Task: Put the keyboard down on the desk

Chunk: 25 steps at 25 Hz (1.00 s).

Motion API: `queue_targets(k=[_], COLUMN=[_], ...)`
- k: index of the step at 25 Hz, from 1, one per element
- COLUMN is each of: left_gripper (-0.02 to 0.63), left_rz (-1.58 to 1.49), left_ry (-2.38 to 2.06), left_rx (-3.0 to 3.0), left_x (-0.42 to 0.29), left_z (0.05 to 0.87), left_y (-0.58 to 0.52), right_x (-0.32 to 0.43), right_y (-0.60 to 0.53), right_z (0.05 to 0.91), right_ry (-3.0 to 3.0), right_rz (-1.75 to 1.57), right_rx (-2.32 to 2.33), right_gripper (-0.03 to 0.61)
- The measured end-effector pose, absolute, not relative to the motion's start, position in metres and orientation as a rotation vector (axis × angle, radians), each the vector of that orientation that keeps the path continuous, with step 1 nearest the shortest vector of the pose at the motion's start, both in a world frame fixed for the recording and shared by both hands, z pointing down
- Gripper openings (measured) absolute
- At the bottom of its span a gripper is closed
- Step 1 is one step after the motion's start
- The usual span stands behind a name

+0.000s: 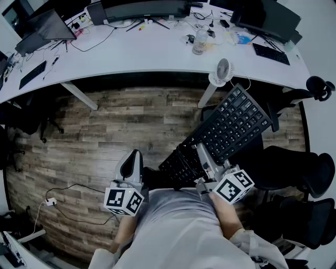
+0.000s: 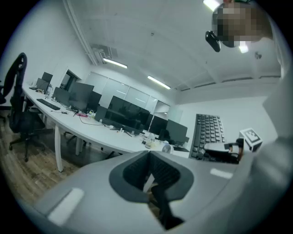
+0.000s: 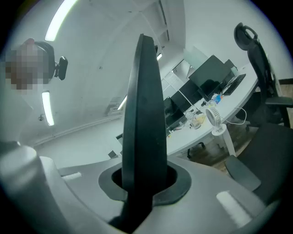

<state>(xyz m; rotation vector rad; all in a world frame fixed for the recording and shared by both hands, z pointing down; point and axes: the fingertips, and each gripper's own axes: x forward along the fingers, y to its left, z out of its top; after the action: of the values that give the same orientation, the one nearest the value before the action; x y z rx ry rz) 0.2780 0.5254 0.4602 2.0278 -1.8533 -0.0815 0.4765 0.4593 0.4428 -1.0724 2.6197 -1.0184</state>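
Note:
A black keyboard (image 1: pixel 226 131) hangs tilted over the wooden floor, short of the white desk (image 1: pixel 131 55). My right gripper (image 1: pixel 203 156) is shut on its near end. In the right gripper view the keyboard (image 3: pixel 144 109) stands edge-on between the pads, filling the gap of the right gripper (image 3: pixel 142 183). My left gripper (image 1: pixel 131 164) is low at the left, apart from the keyboard, jaws together with nothing between them. The left gripper view shows the left gripper (image 2: pixel 149 170) closed, with the keyboard (image 2: pixel 208 132) off to the right.
A small white fan (image 1: pixel 223 71) stands at the desk's front edge, near the keyboard's far end. A bottle (image 1: pixel 199 42), monitors (image 1: pixel 144 8) and another keyboard (image 1: pixel 270 53) sit on the desk. Black chairs (image 1: pixel 307 176) crowd the right. A cable (image 1: pixel 68 202) lies on the floor.

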Motion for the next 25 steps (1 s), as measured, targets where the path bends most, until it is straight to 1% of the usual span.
queue_targets(k=[3, 8, 14, 20, 25], left_gripper=[0.000, 0.000, 0.000, 0.000, 0.000], left_rz=[-0.091, -0.074, -0.050, 0.002, 0.053], left_ry=[-1.860, -1.796, -1.795, -1.812, -1.822], left_rx=[2.028, 2.040, 2.030, 2.008, 1.967], left_x=[0.277, 0.299, 0.295, 0.312, 0.305], left_z=[0.462, 0.476, 0.471, 0.478, 0.482], left_y=[0.517, 0.518, 0.513, 0.531, 0.535], right_x=[0.475, 0.485, 0.484, 0.505, 0.499], right_y=[0.450, 0.453, 0.453, 0.460, 0.453], right_z=[0.445, 0.444, 0.445, 0.453, 0.461], right_ry=[2.610, 2.609, 2.649, 2.549, 2.572], right_rz=[-1.010, -0.987, -0.952, -1.013, -1.036], right_rx=[-1.082, -1.072, -1.108, -1.002, -0.994], right_gripper=[0.072, 0.072, 0.072, 0.074, 0.075])
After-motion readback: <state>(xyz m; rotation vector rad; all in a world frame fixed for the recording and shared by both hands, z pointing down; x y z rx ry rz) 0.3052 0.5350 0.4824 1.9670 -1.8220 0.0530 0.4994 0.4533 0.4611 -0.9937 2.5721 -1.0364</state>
